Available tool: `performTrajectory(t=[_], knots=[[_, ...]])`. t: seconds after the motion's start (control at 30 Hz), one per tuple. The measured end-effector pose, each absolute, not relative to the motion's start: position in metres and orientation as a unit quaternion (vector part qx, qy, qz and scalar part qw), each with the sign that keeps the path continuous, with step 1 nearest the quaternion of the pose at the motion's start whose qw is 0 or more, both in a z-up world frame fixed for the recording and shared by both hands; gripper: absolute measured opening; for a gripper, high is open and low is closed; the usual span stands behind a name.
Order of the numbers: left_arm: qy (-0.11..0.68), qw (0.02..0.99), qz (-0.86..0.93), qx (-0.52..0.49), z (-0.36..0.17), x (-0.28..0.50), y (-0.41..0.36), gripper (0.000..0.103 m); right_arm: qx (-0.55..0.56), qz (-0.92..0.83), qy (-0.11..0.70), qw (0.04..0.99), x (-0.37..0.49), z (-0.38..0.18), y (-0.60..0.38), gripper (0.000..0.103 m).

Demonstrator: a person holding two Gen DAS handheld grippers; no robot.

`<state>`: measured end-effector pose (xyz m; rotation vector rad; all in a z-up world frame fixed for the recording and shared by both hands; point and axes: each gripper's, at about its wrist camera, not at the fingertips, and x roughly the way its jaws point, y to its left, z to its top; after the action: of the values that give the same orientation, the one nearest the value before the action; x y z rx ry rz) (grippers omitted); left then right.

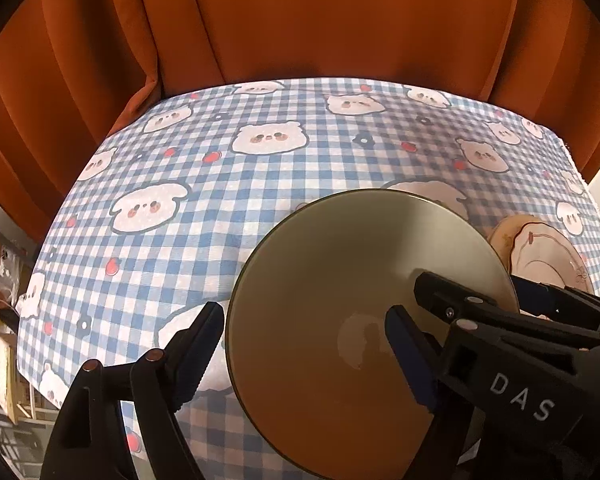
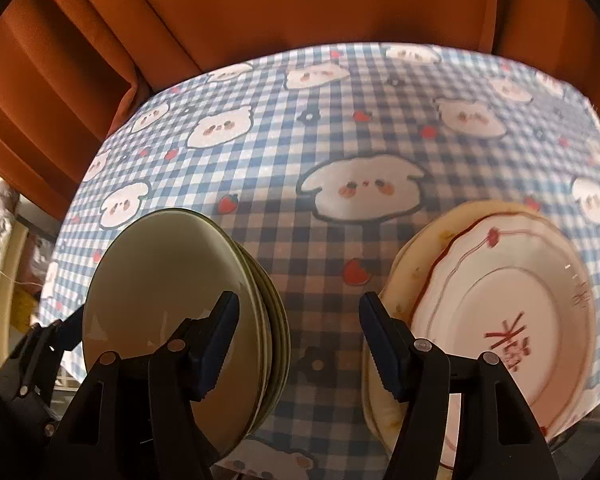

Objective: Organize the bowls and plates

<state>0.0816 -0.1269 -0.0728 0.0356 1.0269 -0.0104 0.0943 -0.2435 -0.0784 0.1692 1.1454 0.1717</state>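
A stack of olive-green plates [image 1: 340, 272] lies on the checked tablecloth [image 1: 228, 176]. My left gripper [image 1: 306, 320] is open and straddles the stack's left rim, one finger outside it and one over the top plate, pads apart from it. In the right wrist view the green stack [image 2: 152, 300] sits at the left. A stack of cream plates with red markings [image 2: 512, 312] sits at the right. My right gripper [image 2: 298, 312] is open above the bare cloth between the two stacks, holding nothing. It also shows in the left wrist view as the right gripper [image 1: 484, 292], beside the cream plates [image 1: 540, 248].
An orange curtain [image 1: 300, 20] hangs behind the table's far edge. The blue-and-white cloth with bear prints [image 2: 360, 192] covers the table. Shelves and clutter [image 1: 8, 360] stand off the table's left side.
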Motion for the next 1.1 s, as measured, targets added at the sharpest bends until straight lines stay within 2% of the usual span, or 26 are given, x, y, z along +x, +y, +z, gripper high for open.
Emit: performTrajectory(t=[0.3,0.37,0.6,1.1], knots=[[0.524,0.852,-0.002,0.002,-0.082,0.088,-0.123,0.085,0.12,0.109,0.554,0.816,0.103,-0.092,-0.247,0.063],[0.53,0.848,-0.003,-0.002,-0.084,0.089,-0.121,0.085,0.13,0.116,0.56,0.81,0.105,-0.096,-0.247,0.052],[0.544,0.838,-0.018,-0.017,-0.089,0.091,-0.117,0.085,0.163,0.143,0.565,0.796,0.104,-0.099,-0.244,0.032],[0.552,0.825,-0.106,-0.064,-0.103,0.101,-0.11,0.083,0.161,0.095,0.574,0.797,0.101,-0.096,-0.24,0.032]])
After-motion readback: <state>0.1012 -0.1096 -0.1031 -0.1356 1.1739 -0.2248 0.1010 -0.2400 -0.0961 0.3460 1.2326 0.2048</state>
